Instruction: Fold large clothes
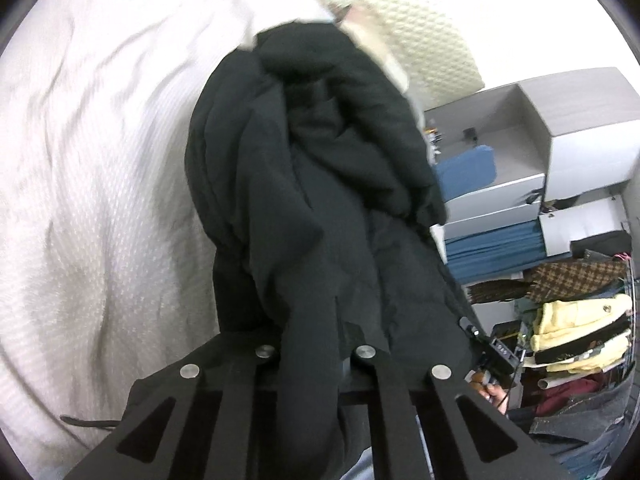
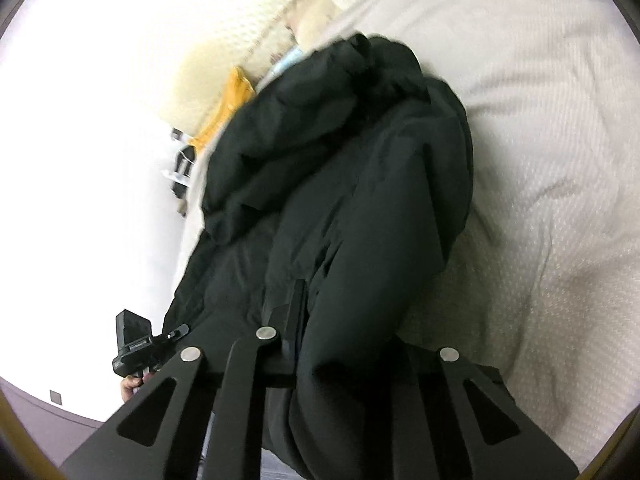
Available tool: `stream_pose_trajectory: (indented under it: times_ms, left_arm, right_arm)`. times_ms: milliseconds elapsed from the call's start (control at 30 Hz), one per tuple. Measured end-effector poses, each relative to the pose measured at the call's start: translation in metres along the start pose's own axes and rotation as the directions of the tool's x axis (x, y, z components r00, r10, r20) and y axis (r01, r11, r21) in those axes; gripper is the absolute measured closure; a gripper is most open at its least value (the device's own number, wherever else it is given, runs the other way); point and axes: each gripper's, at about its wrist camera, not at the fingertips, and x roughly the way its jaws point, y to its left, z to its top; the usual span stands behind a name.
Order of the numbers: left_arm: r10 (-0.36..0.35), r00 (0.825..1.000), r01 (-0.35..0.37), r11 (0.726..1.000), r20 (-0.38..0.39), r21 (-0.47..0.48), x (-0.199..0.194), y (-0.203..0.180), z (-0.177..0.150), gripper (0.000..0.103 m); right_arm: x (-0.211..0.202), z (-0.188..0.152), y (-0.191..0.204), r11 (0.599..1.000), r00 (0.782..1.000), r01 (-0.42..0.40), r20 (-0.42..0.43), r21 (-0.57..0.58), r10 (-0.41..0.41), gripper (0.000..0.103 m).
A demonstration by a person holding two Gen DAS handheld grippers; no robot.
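Black padded coat (image 1: 320,184) fills the middle of both wrist views, bunched and hanging over a white textured bedspread (image 1: 88,184). We cannot make out sleeves, collar or hem; the folds are dark and motion-blurred, so which part of the garment is gripped stays unclear.

In the left wrist view, the left gripper (image 1: 312,344) sits at the lower centre, its jaws drawn nearly together with a fold of the coat pinched between them; the fabric covers the tips completely. At the lower right edge of that coat we see part of the other handheld device and a few of the person's fingers.

In the right wrist view, the right gripper (image 2: 320,320) is likewise closed down on the coat, one dark finger (image 2: 296,312) showing, the other buried under cloth.

Shelves (image 1: 520,152) with blue folded cloth and a rack of clothes (image 1: 576,328) stand at the right of the left view, cut off by the lens rim.
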Motion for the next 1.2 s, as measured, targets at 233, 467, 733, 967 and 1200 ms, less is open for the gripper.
stream_pose_trajectory:
  times_ms: [233, 467, 733, 967, 1200]
  left_arm:
    - [-0.065, 0.996, 0.062, 0.996, 0.058, 0.057, -0.076, -0.028, -0.002, 0.097]
    - [-0.069, 0.994, 0.059, 0.991, 0.088, 0.117, -0.15, -0.041, -0.015, 0.098]
    - [-0.112, 0.986, 0.093, 0.985, 0.127, 0.144, -0.208, -0.06, -0.046, 0.1]
    - [-0.044, 0.993, 0.024, 0.984, 0.112, 0.179, -0.206, -0.077, -0.044, 0.1]
    - [0.067, 0.984, -0.092, 0.985, 0.167, 0.148, -0.164, -0.095, 0.035, 0.1]
  right_arm:
    - [-0.058, -0.009, 0.019, 0.995, 0.992, -0.096, 0.075, -0.039, 0.099, 0.093]
    - [-0.133, -0.038, 0.033, 0.979, 0.967, -0.19, 0.161, -0.07, 0.199, 0.093]
    - [-0.182, -0.073, 0.054, 0.966, 0.948, -0.219, 0.204, -0.138, 0.244, 0.094]
    - [-0.184, -0.05, 0.051, 0.974, 0.948, -0.194, 0.232, -0.119, 0.217, 0.094]
    - [-0.139, 0.038, 0.031, 0.991, 0.972, -0.132, 0.197, -0.004, 0.13, 0.094]
